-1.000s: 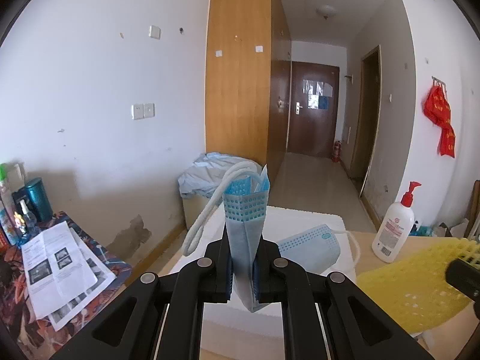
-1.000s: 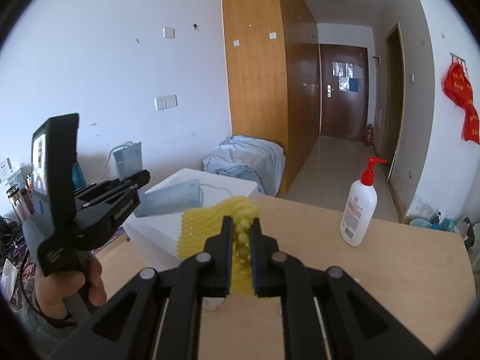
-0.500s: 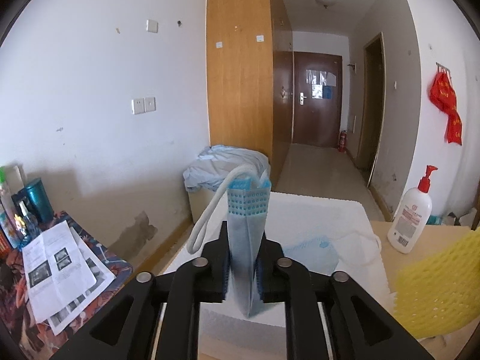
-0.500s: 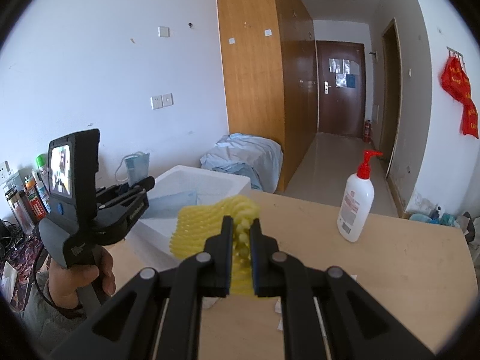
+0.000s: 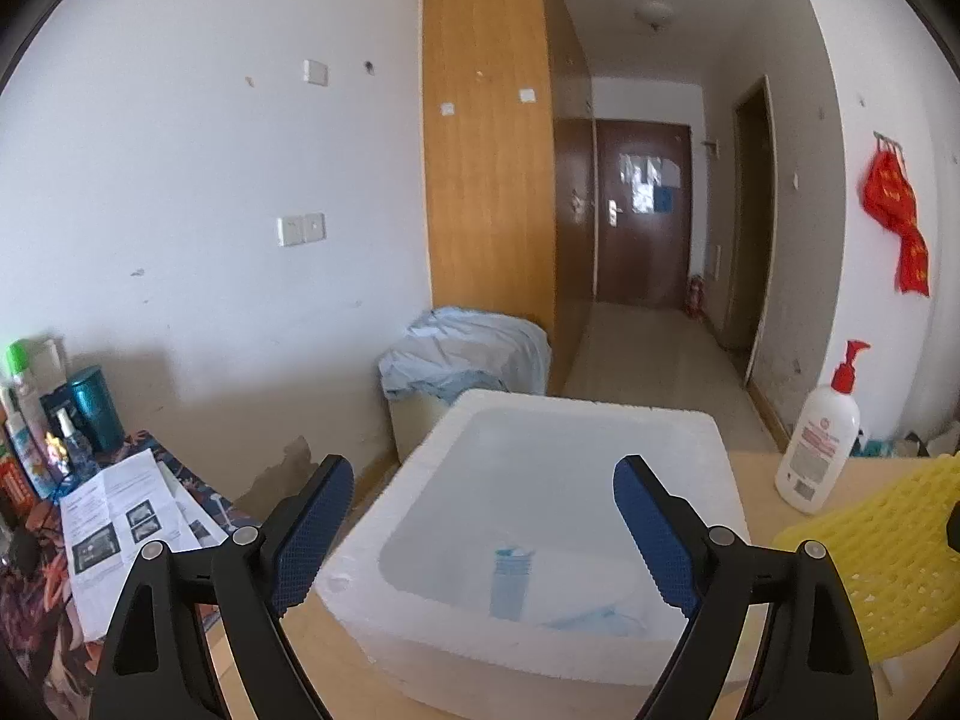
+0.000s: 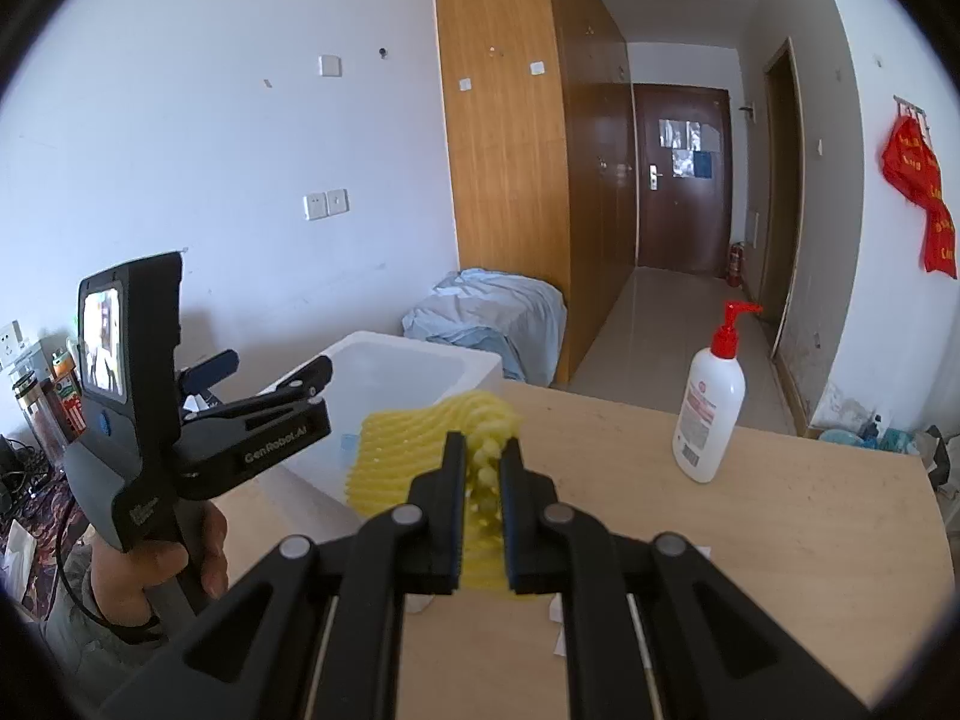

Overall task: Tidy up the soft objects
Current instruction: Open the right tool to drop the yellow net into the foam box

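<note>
Now the left hand-held gripper (image 5: 480, 516) is hanging wide open over the foam box (image 5: 714, 438), its blue mask (image 5: 510, 582) dropped inside; the right hand-held gripper (image 6: 483, 480) is clenching the yellow foam net (image 6: 414, 456) beside the box, probably next.

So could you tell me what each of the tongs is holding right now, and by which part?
The right tongs pinch the yellow foam net at its near edge. The left tongs are open and hold nothing.
</note>
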The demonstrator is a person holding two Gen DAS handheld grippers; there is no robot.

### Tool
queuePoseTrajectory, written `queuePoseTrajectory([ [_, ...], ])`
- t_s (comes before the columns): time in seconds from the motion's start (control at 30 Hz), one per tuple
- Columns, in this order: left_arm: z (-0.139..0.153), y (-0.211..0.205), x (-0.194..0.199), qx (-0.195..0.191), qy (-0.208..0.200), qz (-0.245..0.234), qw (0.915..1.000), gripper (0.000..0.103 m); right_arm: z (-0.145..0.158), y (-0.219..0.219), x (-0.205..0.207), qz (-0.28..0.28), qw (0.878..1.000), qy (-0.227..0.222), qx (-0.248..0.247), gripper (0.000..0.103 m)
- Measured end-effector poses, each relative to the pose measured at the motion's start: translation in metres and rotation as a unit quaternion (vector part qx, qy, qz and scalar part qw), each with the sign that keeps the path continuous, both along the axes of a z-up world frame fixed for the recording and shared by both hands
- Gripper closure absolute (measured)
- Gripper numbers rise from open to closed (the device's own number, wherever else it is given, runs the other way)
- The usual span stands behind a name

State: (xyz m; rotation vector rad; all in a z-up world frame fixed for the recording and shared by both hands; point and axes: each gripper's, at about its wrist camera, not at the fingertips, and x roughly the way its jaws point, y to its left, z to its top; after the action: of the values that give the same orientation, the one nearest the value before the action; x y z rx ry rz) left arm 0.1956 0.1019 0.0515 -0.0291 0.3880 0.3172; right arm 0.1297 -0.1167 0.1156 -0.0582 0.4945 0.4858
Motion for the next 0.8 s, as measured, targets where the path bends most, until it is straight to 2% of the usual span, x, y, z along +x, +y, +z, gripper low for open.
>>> queuePoseTrajectory([
  [0.33,-0.005,0.01,-0.022,-0.022,0.011,-0.001,0.9997,0.012,0.002,0.01,0.002,0.008,1.0,0.001,-0.007,0.09],
  [0.8,-0.017,0.028,-0.054,-0.04,0.022,0.016,0.9988,0.012,0.022,0.047,0.006,0.035,0.998,-0.03,-0.031,0.09],
])
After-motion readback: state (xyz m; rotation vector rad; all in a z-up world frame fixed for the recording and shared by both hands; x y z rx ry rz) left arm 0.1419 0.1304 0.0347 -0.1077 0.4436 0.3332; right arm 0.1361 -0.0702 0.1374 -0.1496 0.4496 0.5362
